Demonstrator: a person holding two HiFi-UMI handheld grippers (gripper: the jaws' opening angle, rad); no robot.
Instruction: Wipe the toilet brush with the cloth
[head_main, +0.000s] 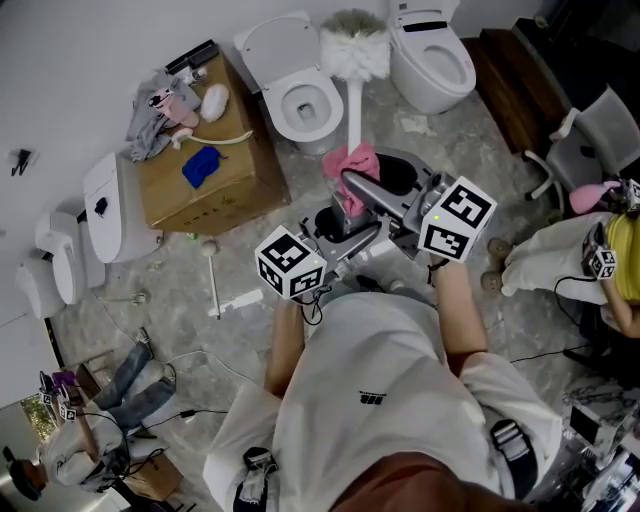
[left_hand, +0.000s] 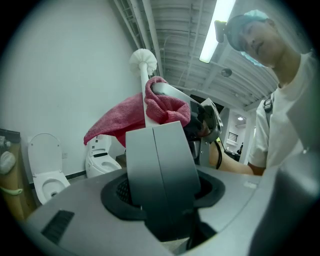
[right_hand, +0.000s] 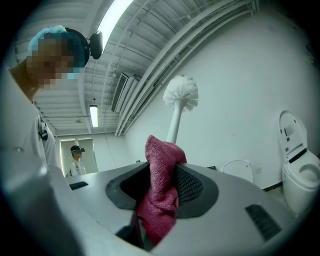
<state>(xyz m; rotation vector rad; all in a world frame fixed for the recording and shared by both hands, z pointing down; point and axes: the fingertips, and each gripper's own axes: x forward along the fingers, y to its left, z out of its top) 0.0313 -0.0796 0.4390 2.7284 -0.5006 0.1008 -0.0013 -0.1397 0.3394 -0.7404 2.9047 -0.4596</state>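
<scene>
The toilet brush stands upright, its white bristle head (head_main: 355, 45) at the top and its white handle (head_main: 352, 115) running down to my grippers. My left gripper (head_main: 340, 222) is shut on the lower handle; in the left gripper view the handle (left_hand: 144, 97) rises from the closed jaws of that gripper (left_hand: 152, 127) to the brush head (left_hand: 144, 60). The pink cloth (head_main: 352, 165) is bunched against the handle, with my right gripper (head_main: 350, 182) shut on it. In the right gripper view the cloth (right_hand: 162, 185) fills the right gripper (right_hand: 162, 170), with the brush head (right_hand: 181, 92) behind.
Two white toilets (head_main: 300, 95) (head_main: 432, 60) stand ahead. A cardboard box (head_main: 205, 170) with cloths on it is at the left, and a second brush (head_main: 213, 285) lies on the floor. One person sits at the right (head_main: 575, 255), another at the lower left (head_main: 100, 430).
</scene>
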